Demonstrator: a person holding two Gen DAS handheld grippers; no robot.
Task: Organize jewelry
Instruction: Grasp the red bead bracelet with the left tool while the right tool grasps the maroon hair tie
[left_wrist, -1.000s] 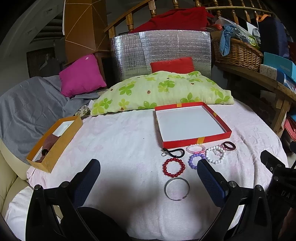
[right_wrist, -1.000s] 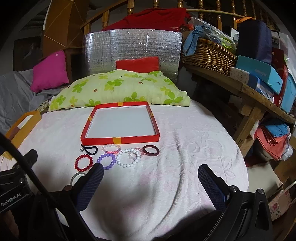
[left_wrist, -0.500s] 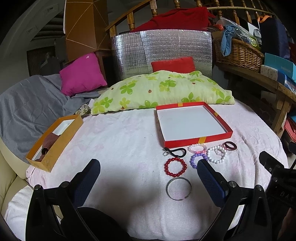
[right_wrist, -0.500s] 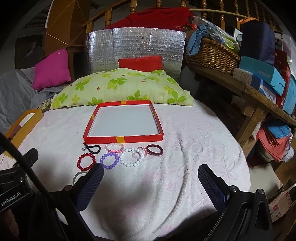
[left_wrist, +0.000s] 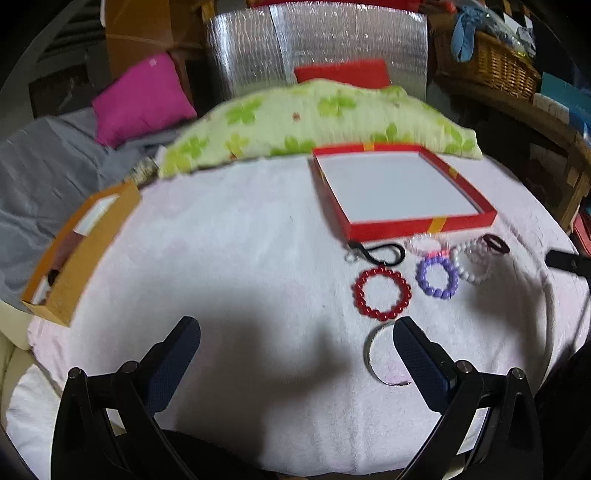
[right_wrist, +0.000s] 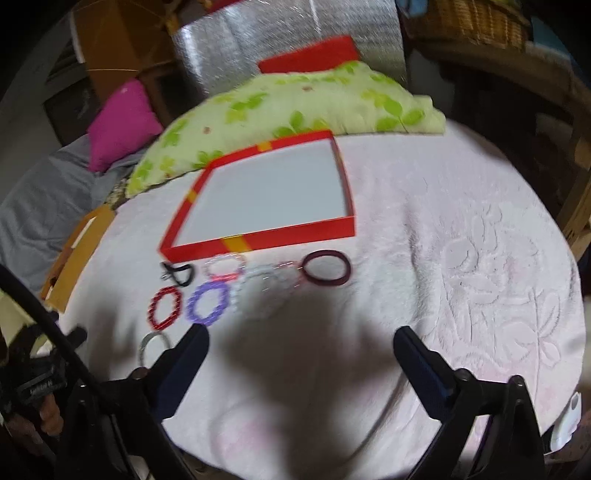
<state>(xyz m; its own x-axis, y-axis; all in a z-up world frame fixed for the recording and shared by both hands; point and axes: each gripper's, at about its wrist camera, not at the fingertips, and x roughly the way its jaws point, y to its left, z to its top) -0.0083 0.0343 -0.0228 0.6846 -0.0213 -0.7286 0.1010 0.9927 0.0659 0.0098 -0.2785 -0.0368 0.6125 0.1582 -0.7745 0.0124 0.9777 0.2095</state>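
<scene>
- Both grippers hang over the pale pink flowered bedspread (left_wrist: 240, 229). Left gripper (left_wrist: 295, 354) is spread wide and holds nothing. Right gripper (right_wrist: 301, 354) is also released and bare; its jaws have just been closing a little, with nothing between them.
- All the jewelry lies on the cloth in front of the shallow red cardboard tray with a white floor (left_wrist: 400, 186), which is empty: red bead bracelet (left_wrist: 382, 293), purple bead bracelet (left_wrist: 437, 277), white pearl bracelet (left_wrist: 471, 262), pink-and-clear bead bracelet (left_wrist: 426, 245), dark maroon bangle (right_wrist: 325, 267), black cord with a metal clasp (left_wrist: 376, 253), thin silver bangle (left_wrist: 384, 354).
- Step in hand, as I judge it: approach for a first pick. The silver bangle sits partly under the left gripper's right finger (left_wrist: 421, 363).
- To do well: straddle one side of a ring, not the whole hoop; press lightly into the soft cloth so the lower pad gets under it.
- Pieces crowd each other; take the outer ones first to avoid dragging neighbours.
- The right-wrist view is blurred; better to settle before closing.
</scene>
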